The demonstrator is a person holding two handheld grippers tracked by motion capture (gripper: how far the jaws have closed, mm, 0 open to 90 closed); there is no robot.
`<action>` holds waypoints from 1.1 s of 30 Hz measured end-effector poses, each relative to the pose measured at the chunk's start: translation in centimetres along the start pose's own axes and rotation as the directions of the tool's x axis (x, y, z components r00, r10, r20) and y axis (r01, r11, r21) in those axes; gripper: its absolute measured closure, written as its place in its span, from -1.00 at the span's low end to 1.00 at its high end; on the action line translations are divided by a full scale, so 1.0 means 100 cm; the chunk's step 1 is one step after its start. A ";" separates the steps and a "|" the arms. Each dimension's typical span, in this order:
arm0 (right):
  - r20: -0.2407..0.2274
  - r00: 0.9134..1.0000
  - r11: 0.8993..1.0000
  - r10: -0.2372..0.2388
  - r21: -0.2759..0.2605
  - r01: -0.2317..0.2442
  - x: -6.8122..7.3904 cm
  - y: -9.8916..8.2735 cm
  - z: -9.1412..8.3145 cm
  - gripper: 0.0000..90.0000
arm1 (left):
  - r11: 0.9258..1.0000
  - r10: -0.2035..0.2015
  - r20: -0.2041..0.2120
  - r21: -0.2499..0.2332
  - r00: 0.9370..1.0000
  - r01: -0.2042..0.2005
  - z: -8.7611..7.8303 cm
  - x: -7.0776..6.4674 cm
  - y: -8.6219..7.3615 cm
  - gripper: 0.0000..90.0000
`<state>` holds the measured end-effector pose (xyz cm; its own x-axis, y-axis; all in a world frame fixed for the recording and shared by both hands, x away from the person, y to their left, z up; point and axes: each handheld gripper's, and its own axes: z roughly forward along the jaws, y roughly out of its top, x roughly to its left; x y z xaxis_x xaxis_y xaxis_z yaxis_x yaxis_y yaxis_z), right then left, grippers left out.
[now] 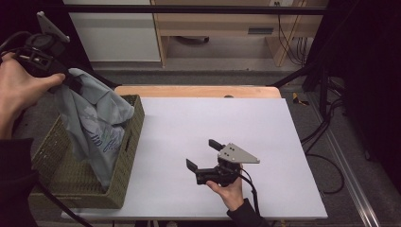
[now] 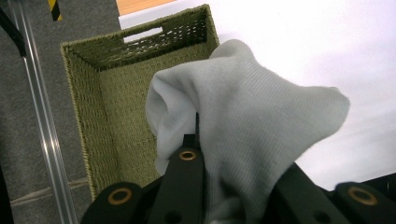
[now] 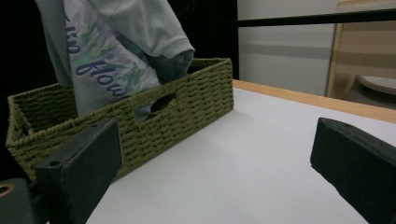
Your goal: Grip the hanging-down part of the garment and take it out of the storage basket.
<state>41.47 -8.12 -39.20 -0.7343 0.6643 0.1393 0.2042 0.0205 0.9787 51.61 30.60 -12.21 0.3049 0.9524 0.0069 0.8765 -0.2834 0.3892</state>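
Cloth (image 1: 97, 120) pinched in the left gripper (image 1: 71, 81) hangs below it over the basket (image 1: 127, 156), and could snag its rim, while the right gripper (image 1: 204, 153), jaws spread, holds nothing.

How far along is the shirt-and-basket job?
Done: the left claw is shut on the shirt and holds it up. In hand: the shirt hangs over the basket, its lower end inside. The right claw is open with nothing in it, above the table. Left, probably: either lift the shirt clear or lower it in; which one I cannot tell.
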 end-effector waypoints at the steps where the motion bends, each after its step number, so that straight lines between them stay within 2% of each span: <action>1: -0.005 1.000 1.000 -0.002 0.000 0.002 0.002 0.001 0.004 -0.94 | 1.000 0.000 0.000 0.001 1.000 0.000 0.000 0.000 0.000 0.86; 14: -0.088 0.996 1.000 -0.007 0.001 0.007 0.026 0.020 0.057 -0.93 | 1.000 0.011 -0.007 0.010 1.000 -0.011 0.005 -0.004 0.002 0.86; 24: -0.112 0.993 1.000 -0.027 -0.001 0.027 0.036 0.035 0.088 -0.92 | 1.000 0.012 -0.002 0.011 1.000 -0.012 0.005 -0.004 0.001 0.86; 33: -0.139 0.989 0.999 -0.042 0.003 0.043 0.048 0.037 0.118 -0.90 | 1.000 0.015 -0.001 0.015 1.000 -0.015 0.005 -0.002 0.001 0.86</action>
<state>46.33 3.91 -36.65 -0.8251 0.5527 0.1173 0.1741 0.0512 0.9834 51.82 30.32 -12.66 0.3172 0.9482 0.0134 0.8775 -0.2989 0.3751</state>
